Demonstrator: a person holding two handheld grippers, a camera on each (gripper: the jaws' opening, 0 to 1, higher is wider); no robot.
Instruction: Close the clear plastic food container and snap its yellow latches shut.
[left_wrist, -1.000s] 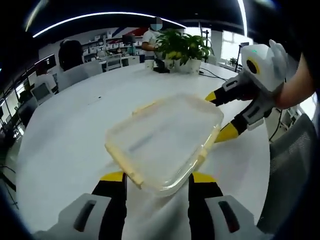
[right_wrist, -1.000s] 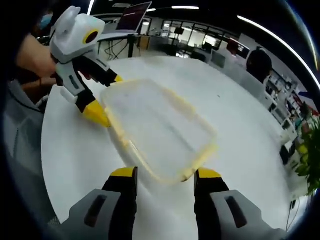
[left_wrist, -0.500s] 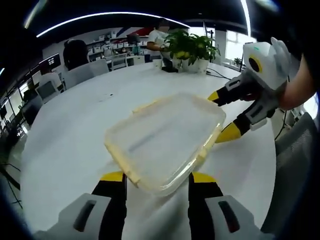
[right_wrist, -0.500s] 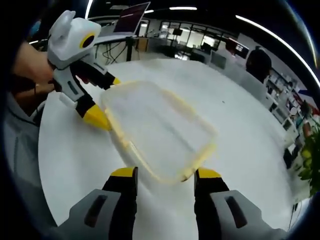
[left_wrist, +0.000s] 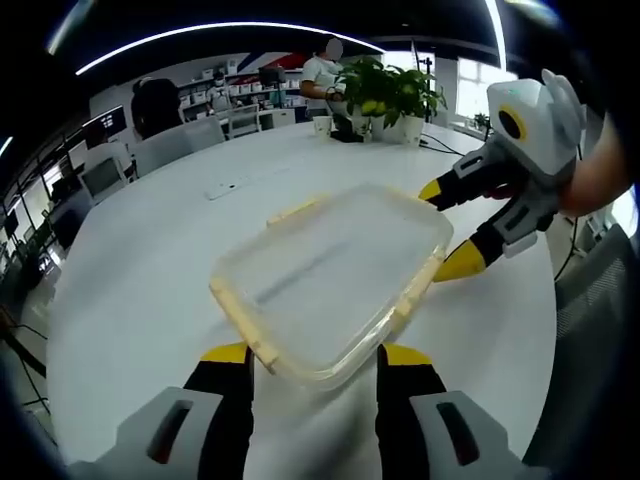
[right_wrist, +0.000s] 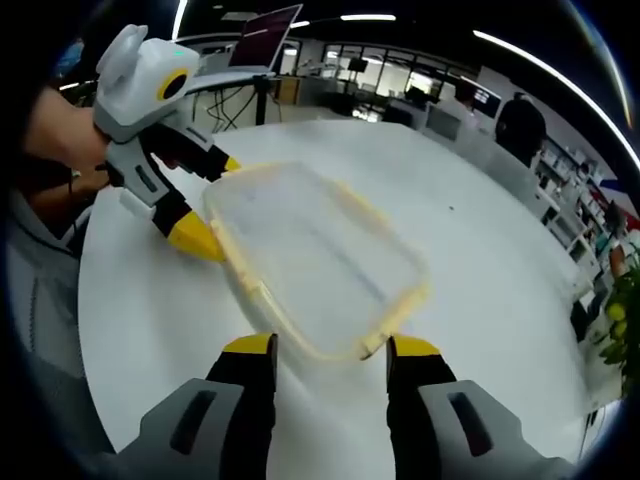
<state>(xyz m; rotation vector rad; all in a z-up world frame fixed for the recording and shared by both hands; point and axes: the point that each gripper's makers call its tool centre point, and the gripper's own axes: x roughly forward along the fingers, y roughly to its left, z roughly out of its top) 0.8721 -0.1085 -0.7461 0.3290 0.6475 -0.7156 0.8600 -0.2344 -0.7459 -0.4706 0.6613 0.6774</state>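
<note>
The clear plastic container (left_wrist: 330, 275) lies on the white table (left_wrist: 120, 300) with its lid on and yellow latches (left_wrist: 245, 325) along its sides. Whether the latches are snapped down I cannot tell. My left gripper (left_wrist: 315, 355) is open, its yellow-tipped jaws standing either side of the container's near corner. My right gripper (left_wrist: 447, 228) is open at the far right end, one jaw on each side of that corner. In the right gripper view the container (right_wrist: 310, 260) runs from my right gripper (right_wrist: 330, 347) up to the left gripper (right_wrist: 212, 200).
Potted plants (left_wrist: 385, 95) and a person (left_wrist: 325, 70) are at the table's far side, with office chairs (left_wrist: 160, 140) behind. A small flat white object (left_wrist: 225, 188) lies on the table beyond the container. The table edge (right_wrist: 95, 300) curves close on the left of the right gripper view.
Both views have drifted slightly with the hands. The container and both grippers keep nearly the same places, and the jaws stay spread.
</note>
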